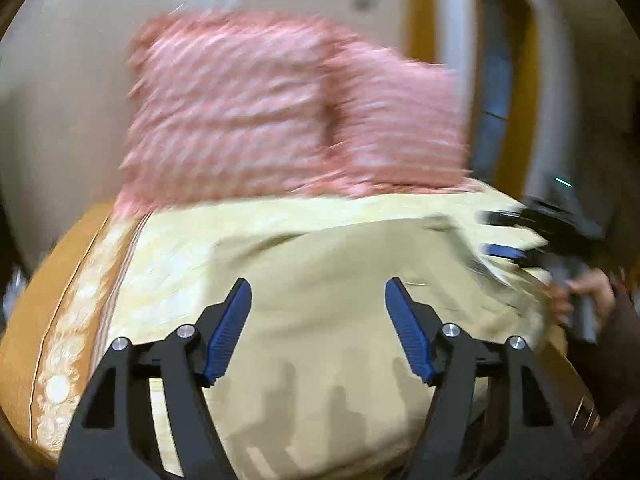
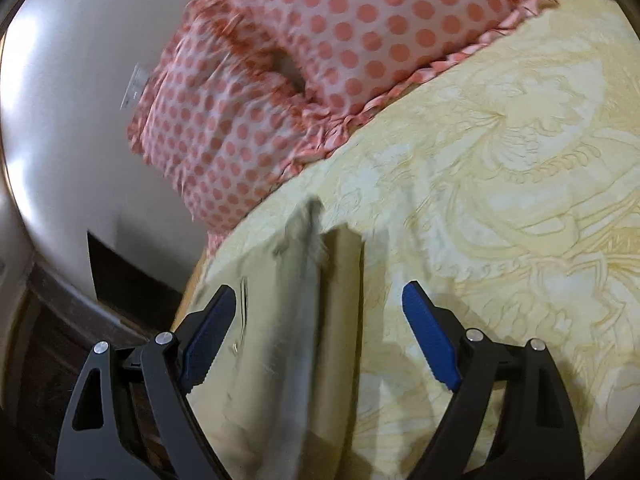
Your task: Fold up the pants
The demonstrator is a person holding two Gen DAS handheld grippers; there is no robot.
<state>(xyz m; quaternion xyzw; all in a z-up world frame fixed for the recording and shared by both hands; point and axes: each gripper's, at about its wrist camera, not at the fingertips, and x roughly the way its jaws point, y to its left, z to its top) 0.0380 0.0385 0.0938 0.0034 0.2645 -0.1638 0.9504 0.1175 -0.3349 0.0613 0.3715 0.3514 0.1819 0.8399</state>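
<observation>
Pale khaki pants (image 1: 340,320) lie on a yellow patterned bedspread (image 1: 180,256). My left gripper (image 1: 318,300) is open above the pants, its jaws wide apart and empty. In the right wrist view my right gripper (image 2: 320,312) is open, with the waistband end of the pants (image 2: 304,320) lying between and below its jaws. The right gripper also shows in the left wrist view (image 1: 504,236) at the pants' right edge, held by a hand (image 1: 588,292). The left wrist view is motion-blurred.
Two pink polka-dot pillows (image 2: 320,60) lie at the head of the bed against a pale wall (image 2: 72,100). The bedspread (image 2: 520,200) spreads to the right. An orange embroidered border (image 1: 60,340) runs along the bed's left edge. A dark floor (image 2: 60,320) lies beside the bed.
</observation>
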